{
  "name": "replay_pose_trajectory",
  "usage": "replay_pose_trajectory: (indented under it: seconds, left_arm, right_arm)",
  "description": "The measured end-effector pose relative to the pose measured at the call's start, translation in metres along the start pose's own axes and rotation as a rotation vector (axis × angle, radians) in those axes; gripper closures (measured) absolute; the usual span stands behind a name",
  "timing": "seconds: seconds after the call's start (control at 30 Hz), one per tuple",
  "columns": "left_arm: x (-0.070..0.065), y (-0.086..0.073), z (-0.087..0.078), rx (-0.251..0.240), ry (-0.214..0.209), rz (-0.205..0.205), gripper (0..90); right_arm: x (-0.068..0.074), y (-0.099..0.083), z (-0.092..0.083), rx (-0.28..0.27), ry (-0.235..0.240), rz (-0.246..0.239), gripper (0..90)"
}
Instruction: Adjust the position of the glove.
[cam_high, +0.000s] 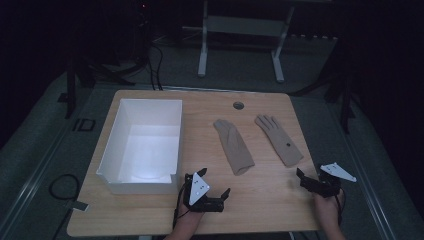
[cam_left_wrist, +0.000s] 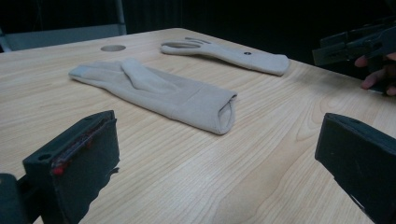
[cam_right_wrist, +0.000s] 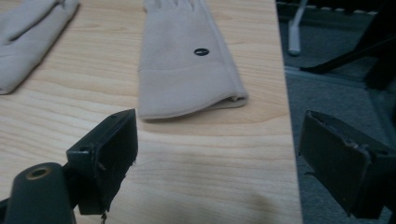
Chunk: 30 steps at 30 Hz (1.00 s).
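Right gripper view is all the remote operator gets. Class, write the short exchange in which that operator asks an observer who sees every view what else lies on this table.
Operator: Ahead of my right gripper, jaws open, lies a glove with a dark button. What is beyond the second glove at my left?
Observer: A white open-topped box stands on the table's left part.
Operator: And where is the left gripper?
Observer: By the near right corner of that box, jaws open and holding nothing, facing the second glove.
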<state>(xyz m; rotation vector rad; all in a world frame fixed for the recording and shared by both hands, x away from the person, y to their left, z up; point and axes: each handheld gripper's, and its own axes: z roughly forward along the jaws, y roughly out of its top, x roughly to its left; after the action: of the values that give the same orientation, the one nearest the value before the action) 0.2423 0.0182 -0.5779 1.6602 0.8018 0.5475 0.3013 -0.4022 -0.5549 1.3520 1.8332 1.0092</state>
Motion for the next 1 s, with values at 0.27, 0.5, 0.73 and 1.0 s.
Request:
replay_pose_trajectory:
  seconds: [0.27,0.5,0.73,1.0]
  left_arm:
    - [-0.001,0.000,0.000,0.000,0.005,0.009,0.1]
    - [-0.001,0.000,0.000,0.000,0.005,0.009,0.2]
    - [0.000,0.000,0.000,-0.001,0.002,0.001,0.2]
    - [0.000,0.000,0.000,0.000,-0.003,0.001,0.2]
  right_arm:
    - [-0.006,0.007,-0.007,0.029,0.044,0.055,14.0]
    - [0.002,0.029,-0.014,0.049,0.069,0.046,13.6]
    - [0.006,0.061,-0.017,0.018,0.089,0.050,11.2]
    - [0.012,0.100,-0.014,-0.009,0.107,0.030,10.9]
